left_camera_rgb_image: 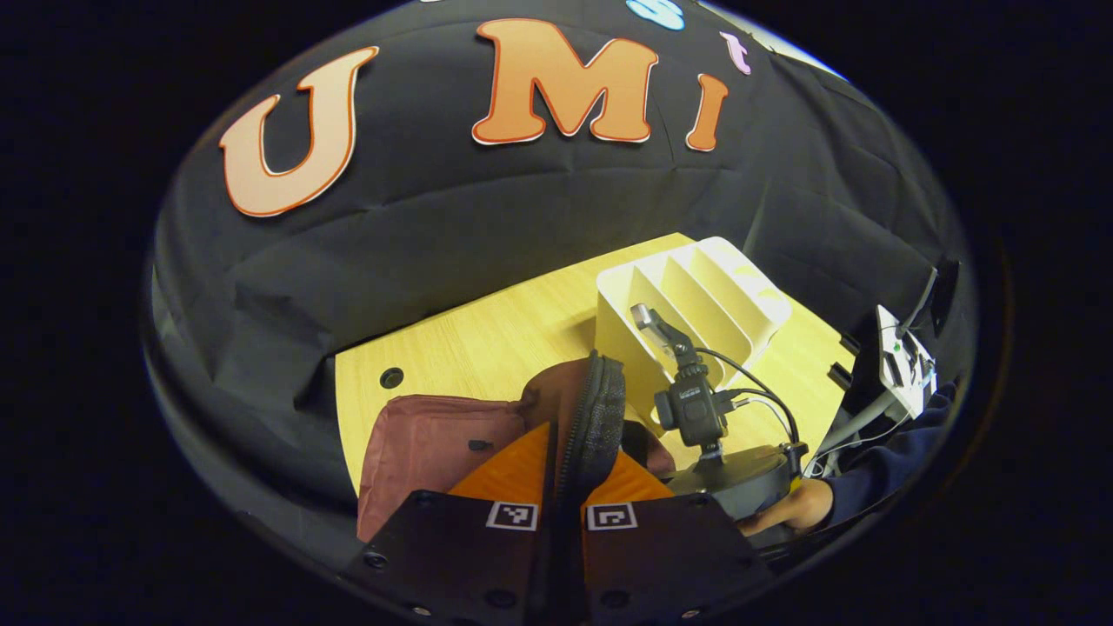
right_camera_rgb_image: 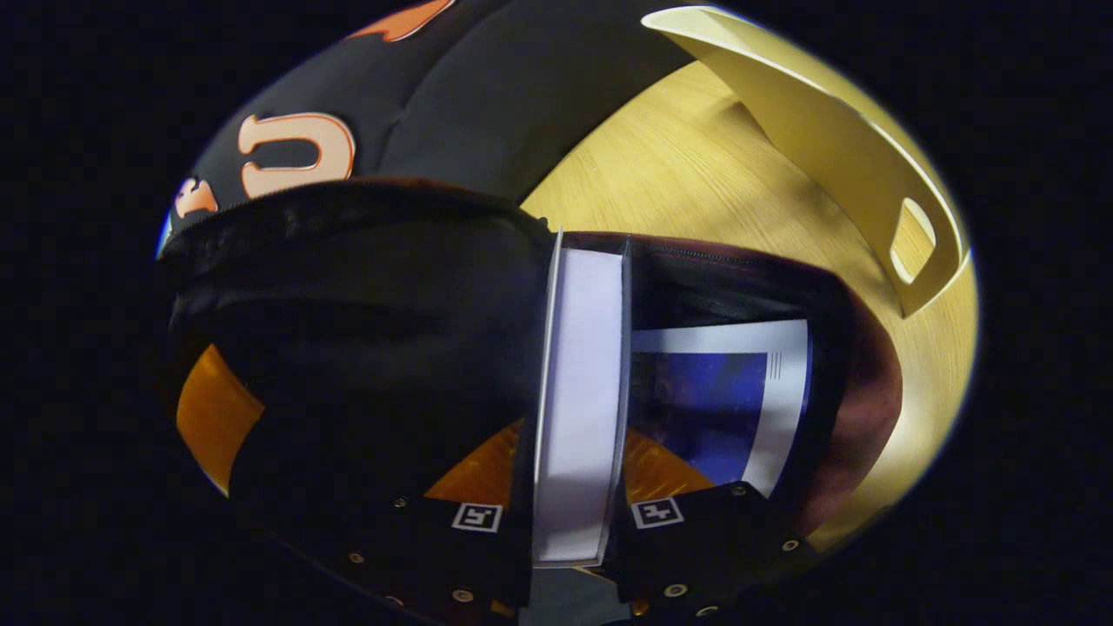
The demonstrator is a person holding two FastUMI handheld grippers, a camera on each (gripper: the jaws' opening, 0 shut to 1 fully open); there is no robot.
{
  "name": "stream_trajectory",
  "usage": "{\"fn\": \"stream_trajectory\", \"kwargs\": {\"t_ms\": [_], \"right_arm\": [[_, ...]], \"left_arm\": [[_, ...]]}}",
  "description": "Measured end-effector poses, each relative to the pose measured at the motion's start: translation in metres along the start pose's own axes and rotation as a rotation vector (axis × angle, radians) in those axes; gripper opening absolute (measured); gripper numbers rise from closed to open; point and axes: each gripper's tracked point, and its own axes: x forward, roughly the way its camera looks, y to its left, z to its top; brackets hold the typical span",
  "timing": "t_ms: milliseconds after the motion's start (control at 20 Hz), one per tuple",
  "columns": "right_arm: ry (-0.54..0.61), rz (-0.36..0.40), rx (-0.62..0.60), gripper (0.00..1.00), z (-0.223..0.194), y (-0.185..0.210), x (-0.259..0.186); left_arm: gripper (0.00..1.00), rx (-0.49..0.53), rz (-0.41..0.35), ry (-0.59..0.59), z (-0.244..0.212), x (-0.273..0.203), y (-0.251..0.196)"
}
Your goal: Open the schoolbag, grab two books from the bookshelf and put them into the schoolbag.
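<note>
Your right gripper [right_camera_rgb_image: 578,487] clamps a book [right_camera_rgb_image: 581,391] inside the open schoolbag [right_camera_rgb_image: 365,287]; your left gripper [left_camera_rgb_image: 561,482] pinches its zippered flap [left_camera_rgb_image: 596,426].

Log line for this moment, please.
left gripper: shut on schoolbag rim | right gripper: shut on book, entering bag beside first book | bookshelf: no books seen

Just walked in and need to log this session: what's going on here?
A person is packing books into a schoolbag on a wooden table. The left gripper is shut on the bag's zipped flap, holding it open. The right gripper is shut on a book and is lowering it into the bag, where another book already lies. The white bookshelf behind the bag looks empty.
</note>
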Motion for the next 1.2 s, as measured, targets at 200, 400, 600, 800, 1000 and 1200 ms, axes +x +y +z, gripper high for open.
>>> {"fn": "stream_trajectory", "kwargs": {"t_ms": [200, 400, 600, 800, 1000, 1200], "right_arm": [[-0.010, -0.140, -0.118, 0.56, 0.000, -0.020, -0.005], [-0.028, -0.206, -0.224, 0.74, 0.007, -0.030, -0.036], [-0.099, -0.227, -0.297, 0.82, 0.038, -0.036, -0.073], [-0.194, -0.261, -0.400, 0.85, 0.075, -0.051, -0.127], [-0.250, -0.275, -0.413, 0.91, 0.102, -0.072, -0.181], [-0.339, -0.276, -0.449, 0.93, 0.136, -0.085, -0.239]], "left_arm": [[0.07, -0.055, 0.023, -0.017, -0.008, -0.002, 0.017], [0.06, -0.097, 0.037, -0.026, -0.013, 0.001, 0.022], [0.07, -0.105, 0.082, -0.019, -0.018, 0.004, 0.012], [0.14, -0.105, 0.123, -0.012, -0.016, 0.007, -0.013], [0.22, -0.128, 0.152, -0.011, -0.011, 0.010, -0.045], [0.42, -0.149, 0.160, -0.038, 0.000, 0.010, -0.084]]}}
